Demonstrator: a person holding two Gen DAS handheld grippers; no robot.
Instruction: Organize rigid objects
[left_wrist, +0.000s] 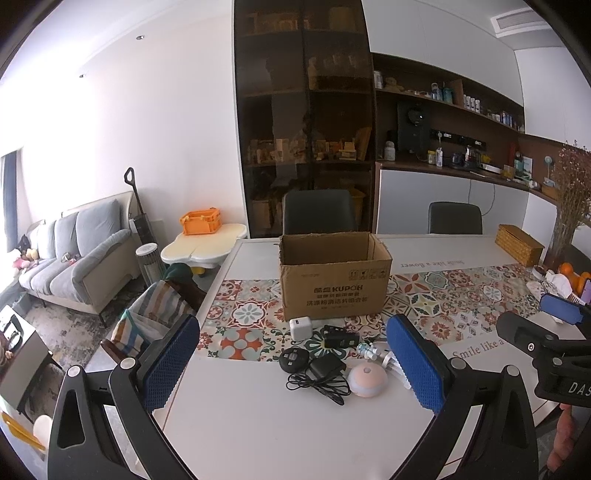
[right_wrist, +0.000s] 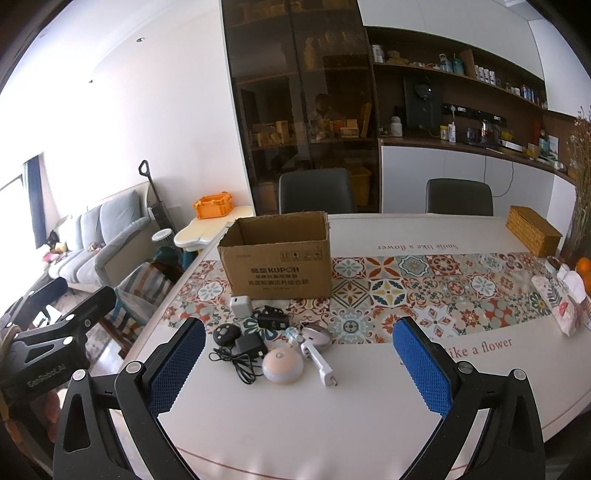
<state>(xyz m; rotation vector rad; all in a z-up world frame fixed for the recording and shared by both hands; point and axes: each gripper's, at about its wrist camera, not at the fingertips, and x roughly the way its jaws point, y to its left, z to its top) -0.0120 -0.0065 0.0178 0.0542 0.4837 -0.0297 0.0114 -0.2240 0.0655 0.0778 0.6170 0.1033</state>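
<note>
Hovering above the near edge of the white table (left_wrist: 258, 424), the left gripper (left_wrist: 295, 365) has its 2 blue pads spread wide and grips nothing. The right gripper (right_wrist: 299, 365) is likewise released, its pads wide apart and empty. Between both pairs of fingers, toward 12 o'clock, lies a cluster of small items: a pink round dome (right_wrist: 282, 365), a black adapter (right_wrist: 251, 345) with its cable (right_wrist: 236, 363) at 7 o'clock of it, a black round puck (right_wrist: 226, 334), a white cube charger (right_wrist: 241, 305), a black clip-like piece (right_wrist: 271, 319) and a white plug stick (right_wrist: 320, 363) at 3 o'clock of the dome. The open cardboard box (right_wrist: 279, 271) stands upright at 12 o'clock of the cluster, just beside the charger, on the patterned runner (right_wrist: 406, 291). A wicker box (right_wrist: 532, 230) sits well apart at 2 o'clock.
</note>
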